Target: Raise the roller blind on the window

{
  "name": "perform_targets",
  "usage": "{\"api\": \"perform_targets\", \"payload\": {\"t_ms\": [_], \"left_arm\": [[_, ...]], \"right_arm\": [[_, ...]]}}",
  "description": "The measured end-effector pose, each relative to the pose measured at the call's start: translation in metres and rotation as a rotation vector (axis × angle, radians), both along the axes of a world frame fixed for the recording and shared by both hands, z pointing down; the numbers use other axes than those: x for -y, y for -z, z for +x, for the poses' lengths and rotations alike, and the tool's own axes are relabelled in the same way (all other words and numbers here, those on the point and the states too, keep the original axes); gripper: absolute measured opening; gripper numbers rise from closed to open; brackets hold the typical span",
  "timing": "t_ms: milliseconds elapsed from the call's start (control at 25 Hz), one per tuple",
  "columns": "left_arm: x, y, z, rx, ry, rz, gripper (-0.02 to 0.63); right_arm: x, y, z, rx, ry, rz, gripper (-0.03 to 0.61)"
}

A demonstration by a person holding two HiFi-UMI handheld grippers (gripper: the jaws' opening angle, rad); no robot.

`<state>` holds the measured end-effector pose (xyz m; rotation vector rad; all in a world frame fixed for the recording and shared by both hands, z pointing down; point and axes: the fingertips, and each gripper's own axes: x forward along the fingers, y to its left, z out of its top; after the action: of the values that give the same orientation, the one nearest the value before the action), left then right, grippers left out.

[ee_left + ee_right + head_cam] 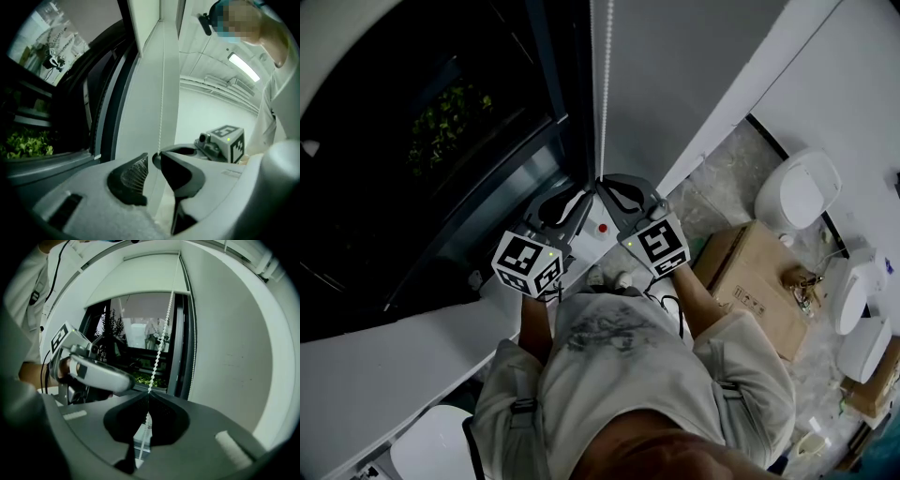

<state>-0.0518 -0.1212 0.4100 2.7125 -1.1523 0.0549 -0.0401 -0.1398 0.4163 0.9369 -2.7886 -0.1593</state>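
Our right gripper [149, 394] has its jaws pressed together on the bead chain [160, 345], which hangs along the right edge of the window [131, 341]. Our left gripper [153, 160] sits just beside it, jaws a narrow gap apart, with the chain hanging in line with that gap. The roller blind [140, 280] covers only the top edge of the window

You wear a pale grey short-sleeved shirt [609, 366] with a faded dark print on the front and strap tabs on both sleeves. A thin black cable [678, 317] runs beside its hem. Left gripper [570, 199] and right gripper [626, 192] are grey-bodied with black ribbed pads [133, 173]. Each carries a black-and-white marker cube [528, 263] with a green light.
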Motion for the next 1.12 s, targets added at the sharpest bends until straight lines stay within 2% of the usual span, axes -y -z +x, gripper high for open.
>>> {"api": "perform_targets", "payload": {"t_ms": [320, 600, 880, 920, 1120], "left_arm": [[0.019, 0.084, 0.017, 0.035, -0.036, 0.187, 0.095], [0.030, 0.135, 0.029, 0.047, -0.070, 0.300, 0.094], [0.037, 0.166, 0.034, 0.044, -0.086, 0.360, 0.055], [0.038, 0.167, 0.035, 0.048, -0.088, 0.362, 0.032], [0.037, 0.166, 0.040, 0.066, -0.098, 0.351, 0.012]], "right_arm": [[-0.002, 0.000, -0.001, -0.014, 0.007, 0.017, 0.011], [-0.002, 0.000, -0.001, -0.004, 0.000, 0.009, 0.011], [-0.001, 0.000, -0.003, -0.011, 0.004, 0.015, 0.011], [0.000, 0.000, -0.003, -0.011, 0.005, 0.015, 0.011], [0.002, -0.001, -0.003, -0.009, 0.005, 0.014, 0.011]]}}
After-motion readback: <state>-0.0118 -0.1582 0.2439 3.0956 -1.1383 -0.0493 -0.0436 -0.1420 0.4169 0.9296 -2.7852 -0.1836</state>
